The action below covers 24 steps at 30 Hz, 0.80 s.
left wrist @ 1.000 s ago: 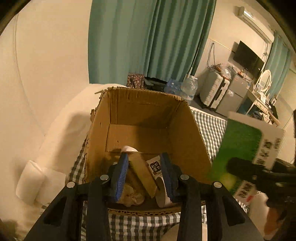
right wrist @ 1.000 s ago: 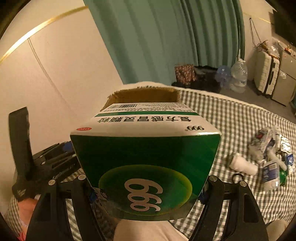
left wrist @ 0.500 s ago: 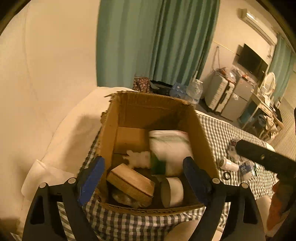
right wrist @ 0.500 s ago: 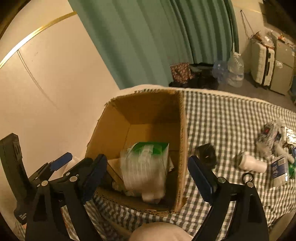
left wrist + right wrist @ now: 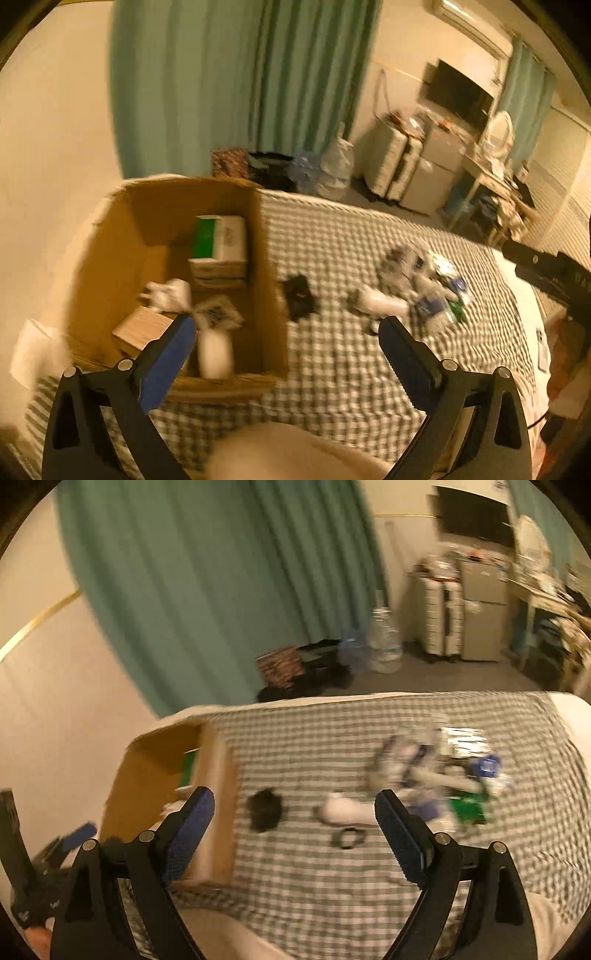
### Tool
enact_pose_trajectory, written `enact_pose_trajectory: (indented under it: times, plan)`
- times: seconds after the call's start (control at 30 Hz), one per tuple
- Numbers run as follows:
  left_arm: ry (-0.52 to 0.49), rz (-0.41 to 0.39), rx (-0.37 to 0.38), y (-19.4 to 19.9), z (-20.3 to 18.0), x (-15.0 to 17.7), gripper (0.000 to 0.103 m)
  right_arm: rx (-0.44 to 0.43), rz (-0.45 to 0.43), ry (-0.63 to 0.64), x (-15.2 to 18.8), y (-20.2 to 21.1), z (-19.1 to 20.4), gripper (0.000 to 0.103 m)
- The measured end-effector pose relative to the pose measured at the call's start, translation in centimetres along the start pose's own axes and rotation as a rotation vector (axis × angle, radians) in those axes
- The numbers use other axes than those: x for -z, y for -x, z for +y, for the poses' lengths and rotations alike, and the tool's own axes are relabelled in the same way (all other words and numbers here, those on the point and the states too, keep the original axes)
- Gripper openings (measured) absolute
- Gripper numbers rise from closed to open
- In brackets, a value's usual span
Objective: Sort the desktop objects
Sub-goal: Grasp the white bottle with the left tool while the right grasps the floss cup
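An open cardboard box [image 5: 110, 258] stands on the checkered cloth [image 5: 332, 369] at the left. In it lie a green and white medicine carton [image 5: 218, 236], a brown box [image 5: 140, 328], a white bottle [image 5: 214, 354] and crumpled paper. My left gripper [image 5: 288, 354] is open and empty, near the box's right wall. My right gripper [image 5: 295, 823] is open and empty above the cloth, right of the box [image 5: 155, 775]. A dark object [image 5: 264, 808], a white bottle [image 5: 347, 810], a black ring [image 5: 349, 838] and a pile of small packets [image 5: 443, 768] lie on the cloth.
A teal curtain [image 5: 221, 85] hangs behind. Water jugs [image 5: 384, 642], suitcases [image 5: 439, 620], a TV [image 5: 458, 96] and a cluttered desk stand at the far right. The cream wall is close on the left. The cloth ends at the bed's far edge.
The right gripper opened and dropped the green and white carton into the box. The left gripper also opened. Both views have since swung right, toward the loose objects on the cloth.
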<state>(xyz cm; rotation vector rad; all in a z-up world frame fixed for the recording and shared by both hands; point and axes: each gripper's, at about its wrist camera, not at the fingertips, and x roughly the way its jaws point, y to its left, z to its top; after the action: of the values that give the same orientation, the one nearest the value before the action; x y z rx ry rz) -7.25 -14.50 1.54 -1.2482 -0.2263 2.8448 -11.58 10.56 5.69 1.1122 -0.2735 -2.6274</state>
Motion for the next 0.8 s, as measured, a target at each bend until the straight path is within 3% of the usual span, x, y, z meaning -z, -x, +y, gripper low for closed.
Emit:
enact_pose_trajectory:
  times: [0.2, 0.43, 0.7, 0.8]
  plan:
    - [-0.079, 0.062, 0.002, -4.2, -7.9, 1.8, 0.103, 0.078, -0.011, -0.021, 0.6, 0.8, -6.9, 0.089]
    - [-0.152, 0.127, 0.014, -10.8, -15.0, 3.5, 0.103, 0.148, 0.089, 0.024, 3.5, -4.4, -10.8, 0.089]
    - [-0.204, 0.2, -0.063, -18.7, -16.6, 3.7, 0.103, 0.138, 0.174, 0.055, 4.7, -11.3, -13.2, 0.089]
    - [-0.206, 0.224, -0.061, -20.8, -16.3, 4.0, 0.103, 0.12, 0.218, 0.053, 4.1, -14.0, -13.8, 0.089]
